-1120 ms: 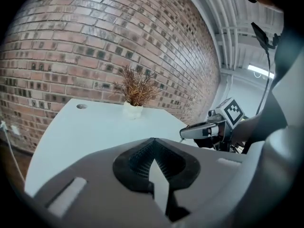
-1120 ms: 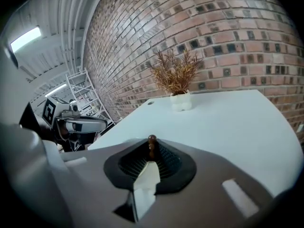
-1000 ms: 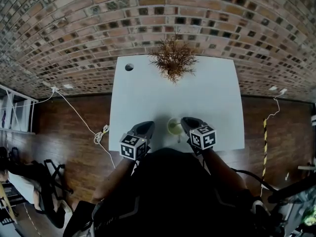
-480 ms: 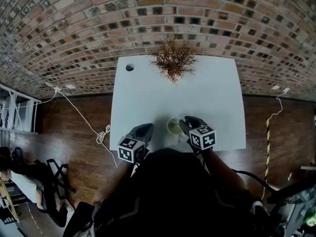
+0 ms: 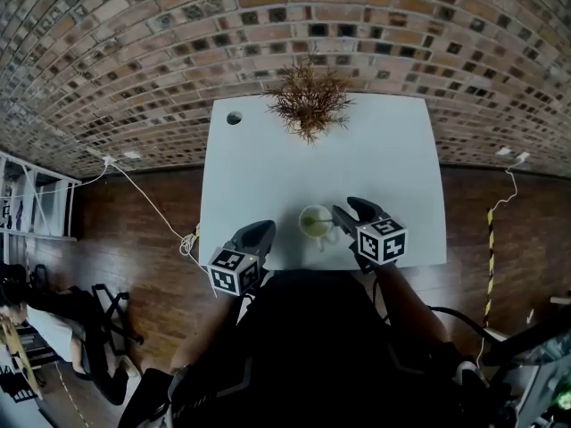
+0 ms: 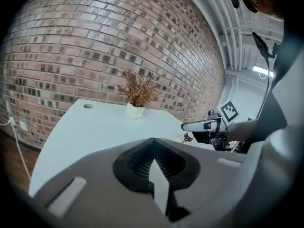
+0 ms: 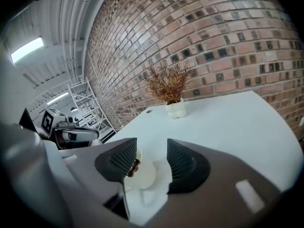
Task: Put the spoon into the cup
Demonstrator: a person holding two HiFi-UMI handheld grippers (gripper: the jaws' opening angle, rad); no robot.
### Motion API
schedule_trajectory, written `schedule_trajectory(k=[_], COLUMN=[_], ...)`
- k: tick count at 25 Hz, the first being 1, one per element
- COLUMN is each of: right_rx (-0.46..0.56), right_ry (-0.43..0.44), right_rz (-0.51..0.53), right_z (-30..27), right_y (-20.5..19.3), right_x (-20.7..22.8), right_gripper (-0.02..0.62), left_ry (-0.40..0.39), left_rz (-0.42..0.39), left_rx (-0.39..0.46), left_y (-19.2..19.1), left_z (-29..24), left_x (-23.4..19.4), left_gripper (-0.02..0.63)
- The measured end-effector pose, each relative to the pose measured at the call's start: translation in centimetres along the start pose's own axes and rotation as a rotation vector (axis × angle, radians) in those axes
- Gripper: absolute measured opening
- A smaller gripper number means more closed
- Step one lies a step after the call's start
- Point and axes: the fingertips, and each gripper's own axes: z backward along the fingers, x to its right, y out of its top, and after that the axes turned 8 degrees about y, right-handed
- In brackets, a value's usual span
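A pale cup (image 5: 315,222) stands near the front edge of the white table (image 5: 268,168). The spoon (image 7: 134,166) rests inside the cup (image 7: 142,174), its brown handle end sticking up above the rim. My right gripper (image 5: 350,209) is just right of the cup. In the right gripper view its jaws (image 7: 151,149) are opening wide, with no pad touching the spoon or the cup. My left gripper (image 5: 261,230) hovers at the table's front edge left of the cup, and its jaws (image 6: 154,156) are shut with nothing between them. From the left gripper view the spoon's handle (image 6: 187,137) peeks out under the right gripper (image 6: 203,126).
A dried plant in a white pot (image 5: 310,105) stands at the table's far edge by the brick wall. A round cable hole (image 5: 234,118) is at the far left corner. Cables (image 5: 183,239) lie on the wooden floor to the left. Metal shelving (image 7: 88,103) stands beyond.
My right gripper's jaws have opened. It has drawn back to the right, away from the cup, which now shows fully. The left gripper has stayed put.
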Motion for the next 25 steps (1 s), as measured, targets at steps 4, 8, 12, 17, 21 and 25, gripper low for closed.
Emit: schedule_trajectory(k=[4, 8, 12, 17, 21, 25], right_rx=[0.095, 0.244, 0.290, 0.300, 0.287, 0.288], right_ry=[0.045, 0.088, 0.108, 0.198, 0.230, 0.231], right_rz=[-0.030, -0.043, 0.041, 0.099, 0.139, 0.174], right_z=[1.8, 5.6, 8.3, 9.6, 10.0, 11.0], right_y=[2.2, 6.6, 9.5, 10.5, 10.0, 10.0], right_x=[-0.4, -0.1, -0.4, -2.1, -3.2, -3.2], right_gripper=[0.207, 0.140, 0.062, 0.006, 0.006, 0.006], left_ry=[0.029, 0.036, 0.062, 0.093, 0.095, 0.111], left_rz=[-0.016, -0.033, -0.002, 0.000, -0.032, -0.029], left_rx=[0.010, 0.057, 0.114, 0.140, 0.145, 0.178], left_y=[0.3, 2.1, 4.0, 5.1, 5.1, 5.9], left_z=[0.7, 2.1, 2.9, 2.9, 3.2, 3.8], left_x=[0.7, 2.1, 2.8, 4.5, 6.3, 7.0], left_gripper=[-0.006, -0.006, -0.006, -0.006, -0.006, -0.006])
